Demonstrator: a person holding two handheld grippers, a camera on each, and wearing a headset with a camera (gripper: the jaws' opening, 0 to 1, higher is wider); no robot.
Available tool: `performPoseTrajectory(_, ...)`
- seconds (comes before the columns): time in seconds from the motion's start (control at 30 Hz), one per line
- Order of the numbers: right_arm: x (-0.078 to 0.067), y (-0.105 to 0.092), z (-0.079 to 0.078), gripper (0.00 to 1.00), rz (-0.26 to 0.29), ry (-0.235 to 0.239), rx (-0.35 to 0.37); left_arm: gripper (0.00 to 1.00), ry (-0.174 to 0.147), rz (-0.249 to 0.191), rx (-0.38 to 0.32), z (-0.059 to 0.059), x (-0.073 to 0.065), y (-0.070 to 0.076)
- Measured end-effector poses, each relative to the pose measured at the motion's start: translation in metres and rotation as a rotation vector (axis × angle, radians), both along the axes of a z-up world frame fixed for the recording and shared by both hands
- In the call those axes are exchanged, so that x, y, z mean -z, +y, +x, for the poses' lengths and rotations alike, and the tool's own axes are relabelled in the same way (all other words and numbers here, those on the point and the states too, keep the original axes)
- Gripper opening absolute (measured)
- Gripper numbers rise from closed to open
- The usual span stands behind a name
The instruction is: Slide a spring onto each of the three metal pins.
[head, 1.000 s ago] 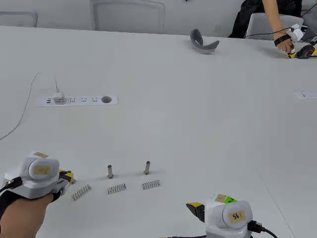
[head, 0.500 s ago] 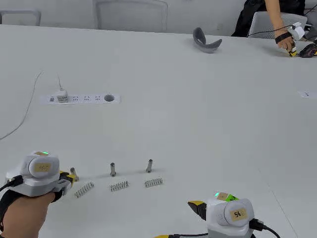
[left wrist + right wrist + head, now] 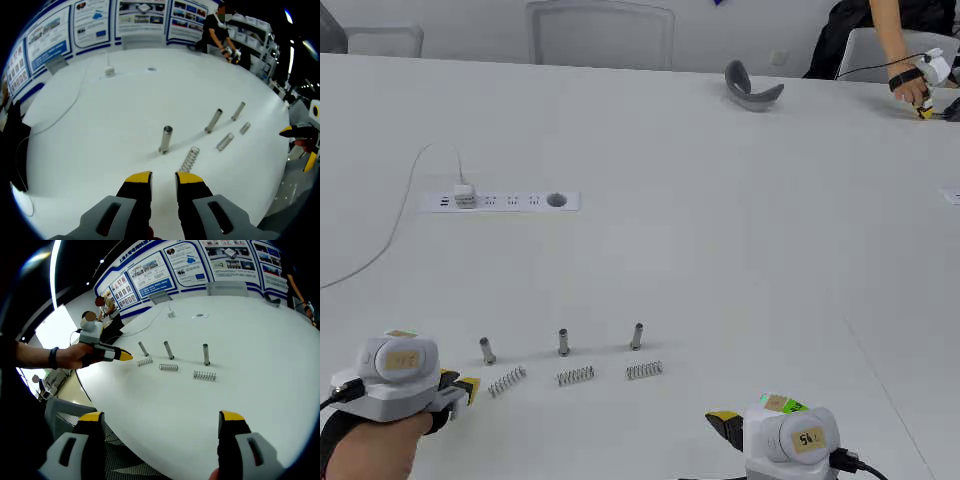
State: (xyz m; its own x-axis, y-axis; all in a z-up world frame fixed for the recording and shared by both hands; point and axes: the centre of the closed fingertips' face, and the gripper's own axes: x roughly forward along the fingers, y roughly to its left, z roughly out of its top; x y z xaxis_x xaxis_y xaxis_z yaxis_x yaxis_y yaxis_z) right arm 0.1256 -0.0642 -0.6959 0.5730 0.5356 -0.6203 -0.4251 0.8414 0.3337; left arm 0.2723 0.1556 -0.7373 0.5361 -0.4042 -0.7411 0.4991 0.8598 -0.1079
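Surface: a broad white table [image 3: 740, 250], plain and matt. In the head view a white power strip [image 3: 500, 201] lies left of centre with a plug in it. A white cable [image 3: 380, 245] trails from it toward the left edge. A grey curved object [image 3: 753, 84] lies near the top, and chairs [image 3: 600, 28] stand behind the far edge. Another person [image 3: 910, 50] works at the upper right corner. The right gripper view shows a wall of posters [image 3: 210, 262].

Task items: three metal pins stand upright in a row, lower left of centre: left pin [image 3: 487, 350], middle pin [image 3: 563, 342], right pin [image 3: 637, 336]. Just below each, a spring lies flat on the table: left spring [image 3: 507, 380], middle spring [image 3: 575, 376], right spring [image 3: 644, 370]. All three springs lie off the pins.

Tools: the left gripper [image 3: 163, 177], at the lower left corner of the head view, has its jaws drawn narrow with a slim gap, holding nothing. Its tips are near the left spring and apart from it. The right gripper [image 3: 161, 416], at the bottom right of centre, has its jaws spread wide and empty, well apart from the row.
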Motion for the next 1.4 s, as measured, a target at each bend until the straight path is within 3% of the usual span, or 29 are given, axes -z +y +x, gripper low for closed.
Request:
performPoseTrajectory(0.27, 0.006, 0.006, 0.004, 0.95, -0.005, 0.002, -0.024, 0.25, 0.003, -0.012, 0.005, -0.007, 0.002, 0.012)
performPoseTrajectory(0.53, 0.005, 0.011, 0.011, 0.95, -0.011, -0.002, -0.044, 0.33, 0.007, -0.035, 0.022, -0.016, 0.001, 0.014)
performPoseTrajectory(1.07, 0.001, 0.012, 0.02, 0.96, -0.03, -0.018, -0.062, 0.52, 0.003, -0.088, 0.084, -0.04, -0.019, 0.01)
performPoseTrajectory(1.4, -0.005, 0.016, 0.031, 0.96, -0.019, -0.039, -0.06, 0.57, -0.017, -0.107, 0.117, -0.051, -0.035, 0.008)
